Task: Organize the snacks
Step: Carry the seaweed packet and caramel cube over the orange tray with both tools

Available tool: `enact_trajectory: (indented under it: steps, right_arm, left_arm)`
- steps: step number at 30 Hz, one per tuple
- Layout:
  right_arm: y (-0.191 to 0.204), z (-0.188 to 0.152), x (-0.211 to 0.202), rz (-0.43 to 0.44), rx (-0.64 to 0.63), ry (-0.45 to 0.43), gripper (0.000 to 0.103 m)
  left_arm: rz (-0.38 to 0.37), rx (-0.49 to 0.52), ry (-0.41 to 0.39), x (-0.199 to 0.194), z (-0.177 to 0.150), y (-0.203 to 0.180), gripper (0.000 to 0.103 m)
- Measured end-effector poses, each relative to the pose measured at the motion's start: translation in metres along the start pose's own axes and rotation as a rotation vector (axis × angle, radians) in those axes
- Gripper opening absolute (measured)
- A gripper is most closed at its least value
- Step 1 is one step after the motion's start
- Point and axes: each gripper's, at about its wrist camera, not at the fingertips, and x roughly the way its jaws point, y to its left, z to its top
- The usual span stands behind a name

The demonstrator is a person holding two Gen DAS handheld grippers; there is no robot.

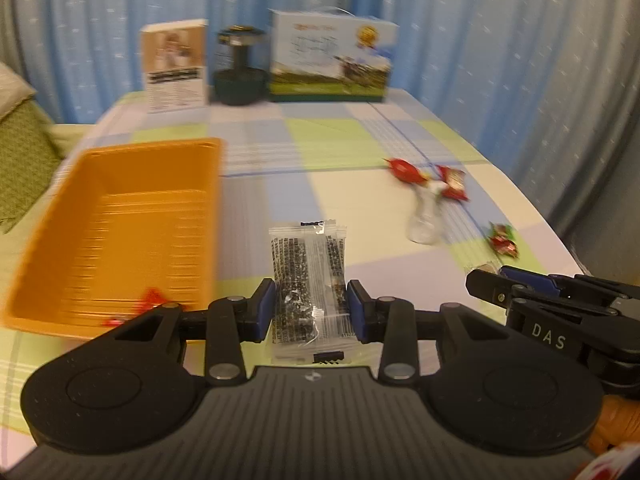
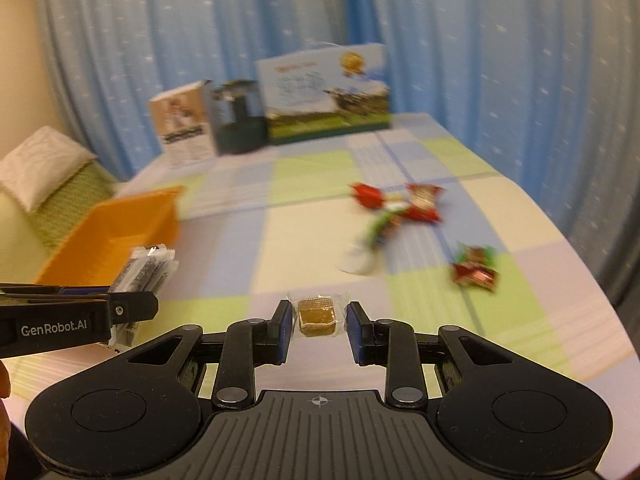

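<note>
My left gripper is shut on a clear packet of dark seeds, held above the checked tablecloth just right of the orange tray. A red wrapper lies in the tray's near corner. My right gripper is shut on a small wrapped golden-brown candy. The left gripper and its packet show at the left of the right wrist view. Red-wrapped candies and a white packet lie on the cloth to the right.
A book, a dark jar and a printed box stand at the table's far edge before blue curtains. A green cushioned seat is to the left. The table edge curves round on the right.
</note>
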Motion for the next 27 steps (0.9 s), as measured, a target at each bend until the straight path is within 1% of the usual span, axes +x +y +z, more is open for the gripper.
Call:
enact_trajectory:
  steps: [9, 14, 19, 27]
  right_arm:
    - [0.083, 0.023, 0.015, 0.128, -0.094, -0.012, 0.03]
    - [0.121, 0.028, 0.031, 0.181, -0.148, 0.005, 0.03]
    - [0.147, 0.03, 0.051, 0.214, -0.177, 0.029, 0.03]
    - [0.168, 0.032, 0.08, 0.23, -0.192, 0.061, 0.03]
  left_arm:
    - [0.099, -0.054, -0.037, -0.034, 0.012, 0.077, 0.035]
    - [0.125, -0.078, -0.04, -0.038, 0.015, 0.112, 0.035]
    - [0.133, -0.092, -0.028, -0.032, 0.014, 0.141, 0.035]
    - [0.141, -0.093, -0.002, -0.012, 0.015, 0.171, 0.035]
